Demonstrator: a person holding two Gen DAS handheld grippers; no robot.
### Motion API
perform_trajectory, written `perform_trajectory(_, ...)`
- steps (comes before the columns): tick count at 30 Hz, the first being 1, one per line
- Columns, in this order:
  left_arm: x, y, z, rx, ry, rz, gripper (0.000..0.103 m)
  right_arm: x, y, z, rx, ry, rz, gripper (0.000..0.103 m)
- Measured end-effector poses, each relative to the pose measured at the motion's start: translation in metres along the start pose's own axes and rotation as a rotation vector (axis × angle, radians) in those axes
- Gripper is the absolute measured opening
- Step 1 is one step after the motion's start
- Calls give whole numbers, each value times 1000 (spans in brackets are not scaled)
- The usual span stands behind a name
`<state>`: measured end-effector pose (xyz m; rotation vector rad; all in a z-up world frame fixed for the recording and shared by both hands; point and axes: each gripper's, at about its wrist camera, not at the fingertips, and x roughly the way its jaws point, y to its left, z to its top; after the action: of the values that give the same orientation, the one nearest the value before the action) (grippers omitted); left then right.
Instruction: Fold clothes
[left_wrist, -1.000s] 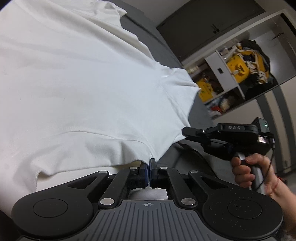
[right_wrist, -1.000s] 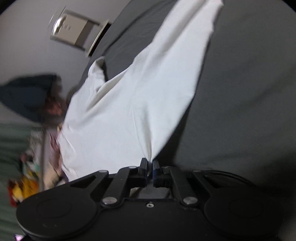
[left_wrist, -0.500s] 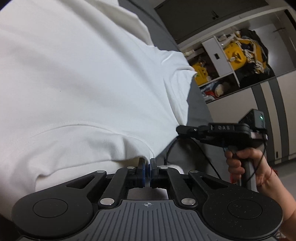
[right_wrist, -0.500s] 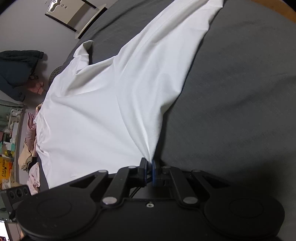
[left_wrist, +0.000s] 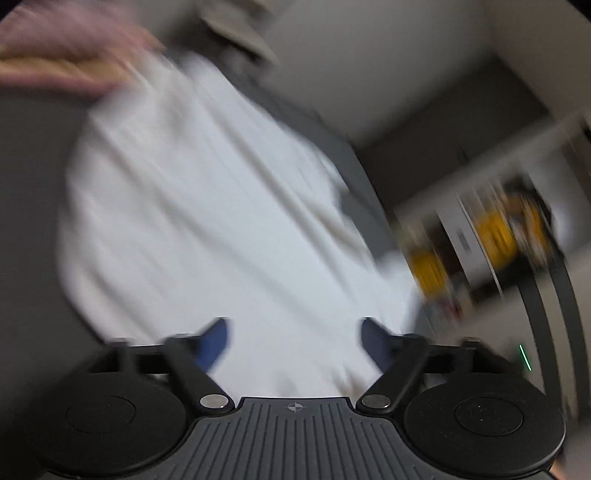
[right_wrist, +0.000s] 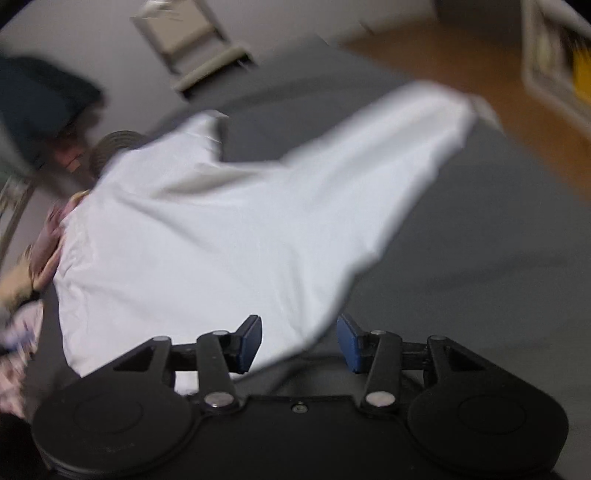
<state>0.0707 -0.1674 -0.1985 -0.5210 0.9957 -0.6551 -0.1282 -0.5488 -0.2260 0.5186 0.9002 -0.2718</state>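
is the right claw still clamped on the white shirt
No, the right claw stands open, its blue pads apart with the white shirt loose between them.

White cotton T-shirt (right_wrist: 221, 240) spread flat on dark grey bed sheet (right_wrist: 480, 240). Left hand-held gripper (left_wrist: 293, 341) over the shirt's near edge, fingers wide apart, cloth between them. Right hand-held gripper (right_wrist: 299, 343) at the shirt's near corner, fingers parted, cloth tip between. Blurred white shelf unit with yellow items (left_wrist: 491, 236) beyond the bed, right of shirt in left wrist view.
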Motion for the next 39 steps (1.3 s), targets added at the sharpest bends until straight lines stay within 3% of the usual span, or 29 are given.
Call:
perform_trajectory(2, -16, 27, 31, -61, -102, 82, 85, -10, 43, 0, -131, -48, 24, 52)
perform_trajectory(4, -27, 53, 59, -125, -188, 144, 85, -12, 99, 2, -242, -56, 115, 60)
perform_trajectory(7, -30, 93, 91, -250, -274, 94, 85, -1, 186, 10, -360, -39, 271, 64)
perform_trajectory(9, -26, 108, 95, -280, -329, 63, 85, 14, 249, 19, -445, -45, 344, 70)
perform_trajectory(10, -24, 115, 96, -292, -357, 49, 85, 23, 277, 23, -485, -58, 354, 79)
perform_trajectory(11, -24, 124, 94, -283, -376, 49, 85, 34, 304, 27, -525, -77, 356, 86)
perform_trajectory(15, -20, 151, 84, -241, -341, 63, 85, 109, 392, 45, -620, -104, 293, 86)
perform_trajectory(21, -17, 182, 91, -311, -349, -12, 85, 224, 456, 65, -582, -40, 159, 79)
perform_trajectory(24, -18, 189, 92, -331, -340, -30, 85, 262, 469, 64, -642, -3, 63, 77)
perform_trajectory(25, -16, 192, 92, -338, -333, -34, 85, 271, 468, 63, -632, 20, 46, 66)
perform_trajectory(26, -15, 193, 93, -342, -327, -35, 85, 281, 467, 63, -622, 42, 29, 36)
perform_trajectory(28, -14, 197, 93, -349, -316, -36, 85, 292, 461, 64, -589, 69, 20, 6)
perform_trajectory(30, -13, 199, 94, -353, -312, -35, 85, 279, 442, 69, -507, 32, 116, 6)
perform_trajectory(34, -8, 197, 95, -347, -286, -43, 85, 225, 369, 78, -204, -74, 501, 6)
perform_trajectory(37, 1, 189, 94, -323, -255, -54, 85, 199, 302, 73, 37, -115, 611, 6)
perform_trajectory(39, 10, 183, 94, -316, -240, -48, 85, 189, 259, 65, 174, -137, 607, 6)
